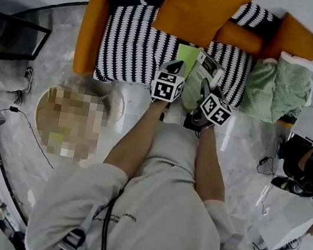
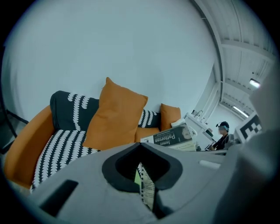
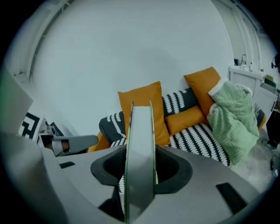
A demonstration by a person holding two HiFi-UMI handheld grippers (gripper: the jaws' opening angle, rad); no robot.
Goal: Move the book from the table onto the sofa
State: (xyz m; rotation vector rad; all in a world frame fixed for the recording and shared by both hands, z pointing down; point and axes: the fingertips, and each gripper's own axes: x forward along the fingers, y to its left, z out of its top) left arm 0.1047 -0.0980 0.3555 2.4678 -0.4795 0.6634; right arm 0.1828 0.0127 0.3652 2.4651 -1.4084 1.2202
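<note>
The book (image 1: 205, 75), a paperback with a green back cover, hangs open between both grippers over the front edge of the sofa (image 1: 131, 45). My left gripper (image 1: 177, 68) is shut on a thin cover leaf (image 2: 146, 189); the printed front cover (image 2: 173, 137) sticks up to its right. My right gripper (image 1: 206, 90) is shut on the thick page block (image 3: 140, 153), which stands upright between its jaws. In the head view the sofa's black-and-white seat lies just beyond and below the book.
A large orange cushion (image 1: 201, 6) leans on the sofa back, with orange bolsters at both ends. A green blanket (image 1: 280, 86) is piled on the sofa's right end. A round table (image 1: 44, 109) stands to the left, a person (image 1: 305, 165) sits at right.
</note>
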